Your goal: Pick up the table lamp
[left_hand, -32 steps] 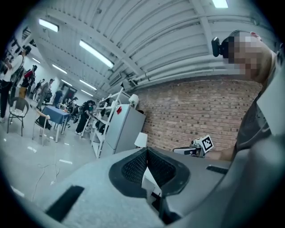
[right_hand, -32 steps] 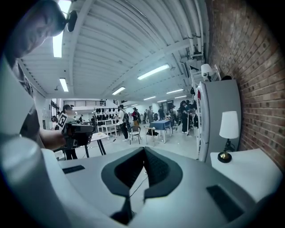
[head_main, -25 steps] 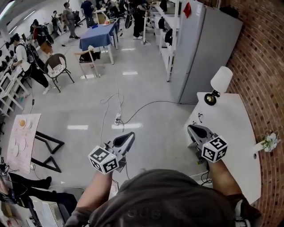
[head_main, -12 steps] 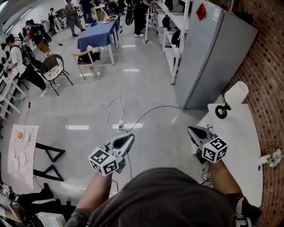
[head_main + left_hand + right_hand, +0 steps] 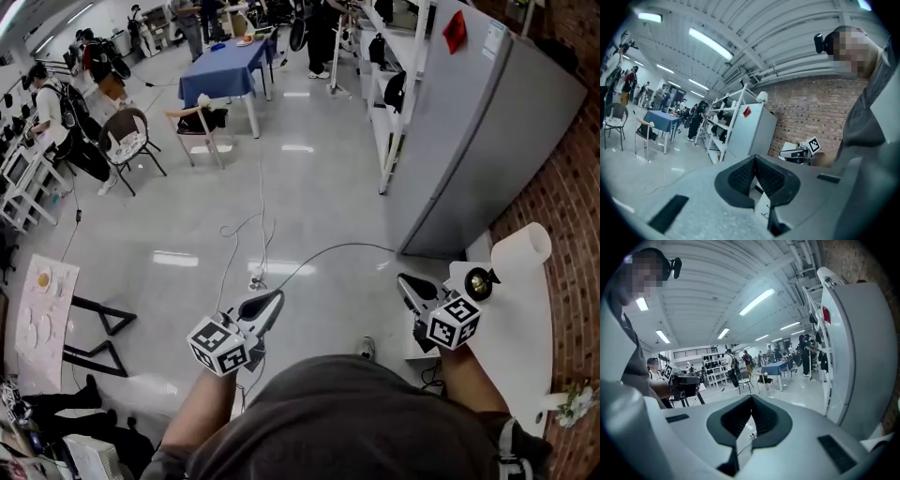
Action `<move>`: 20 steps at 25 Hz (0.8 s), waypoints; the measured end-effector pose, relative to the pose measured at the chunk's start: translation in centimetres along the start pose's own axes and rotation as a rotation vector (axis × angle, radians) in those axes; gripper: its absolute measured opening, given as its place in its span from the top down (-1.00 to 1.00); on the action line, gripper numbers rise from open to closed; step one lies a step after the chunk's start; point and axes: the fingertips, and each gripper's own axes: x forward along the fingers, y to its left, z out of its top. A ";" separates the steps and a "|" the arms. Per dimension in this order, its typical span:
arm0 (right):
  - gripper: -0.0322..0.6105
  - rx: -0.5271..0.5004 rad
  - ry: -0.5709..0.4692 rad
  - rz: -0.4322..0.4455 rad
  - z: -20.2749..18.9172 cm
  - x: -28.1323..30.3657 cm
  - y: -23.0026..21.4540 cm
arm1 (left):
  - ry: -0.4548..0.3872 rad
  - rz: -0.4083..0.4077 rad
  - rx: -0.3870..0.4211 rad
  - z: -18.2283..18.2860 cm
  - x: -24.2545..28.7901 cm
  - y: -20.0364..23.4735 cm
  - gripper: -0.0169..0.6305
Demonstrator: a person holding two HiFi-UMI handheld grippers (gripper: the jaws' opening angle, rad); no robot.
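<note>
The table lamp (image 5: 518, 253) has a white cylinder shade and a black round head (image 5: 481, 282); it stands at the near-left corner of a white table (image 5: 511, 349) by the brick wall. My right gripper (image 5: 409, 285) hovers just left of the lamp, apart from it, jaws shut and empty. My left gripper (image 5: 273, 299) is held over the floor, well left of the table, also shut with nothing in it. In the left gripper view the pads (image 5: 740, 176) meet at the tip, and the right gripper (image 5: 801, 151) shows ahead. In the right gripper view the gripper (image 5: 751, 397) is shut too.
A tall grey cabinet (image 5: 487, 141) stands just beyond the table. A cable and power strip (image 5: 255, 277) lie on the floor ahead. A small flower vase (image 5: 574, 401) sits at the table's right edge. Farther off are a blue table (image 5: 225, 75), chairs and several people.
Lamp, table and cabinet have slid down and to the right in the head view, nearer to the right gripper. Both grippers keep their pose and stay shut.
</note>
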 end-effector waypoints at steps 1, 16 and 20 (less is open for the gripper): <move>0.92 -0.005 -0.001 0.020 0.7 0.2 -1.8 | -0.006 0.013 -0.008 0.1 2.0 0.0 0.93; 0.92 -0.043 -0.002 0.134 5.1 8.9 -17.1 | -0.011 0.067 -0.011 4.2 20.2 5.9 0.93; 0.92 -0.039 -0.010 0.097 5.7 11.9 -16.1 | -0.017 0.008 0.007 5.3 19.8 9.4 0.93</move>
